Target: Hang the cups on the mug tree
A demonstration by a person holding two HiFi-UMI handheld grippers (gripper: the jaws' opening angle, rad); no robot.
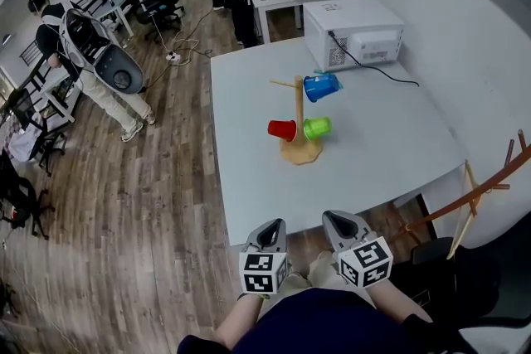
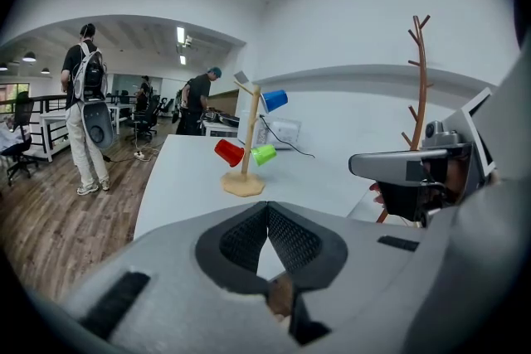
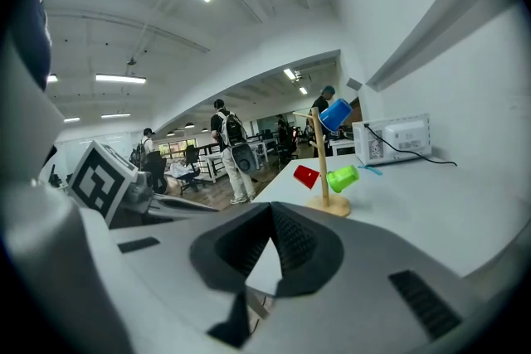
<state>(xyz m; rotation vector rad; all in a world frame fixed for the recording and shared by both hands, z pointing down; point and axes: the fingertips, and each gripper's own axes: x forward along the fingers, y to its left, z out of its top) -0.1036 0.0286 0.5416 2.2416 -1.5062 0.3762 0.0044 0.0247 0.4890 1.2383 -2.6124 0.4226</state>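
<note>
Red cup [image 1: 282,129], green cup [image 1: 317,128], blue cup [image 1: 321,87] (plastic) on wooden mug tree [image 1: 300,150]

Three cups show in the middle of the head view: one blue cup [image 1: 321,86], one red cup [image 1: 282,129] and one green cup [image 1: 317,128]. There is one mug tree [image 1: 300,152], and it carries all three. One white table [image 1: 365,153] fills the centre of the frame, with one white appliance [image 1: 353,33] at its upper end and one black cable [image 1: 390,75] running from it. At the bottom edge are two grippers, the left gripper [image 1: 272,226] and the right gripper [image 1: 338,220], each with one marker cube [image 1: 264,272]. One wooden coat stand [image 1: 473,199] leans in at the lower right. Three people [image 1: 50,21] are visible in the upper left.
</note>
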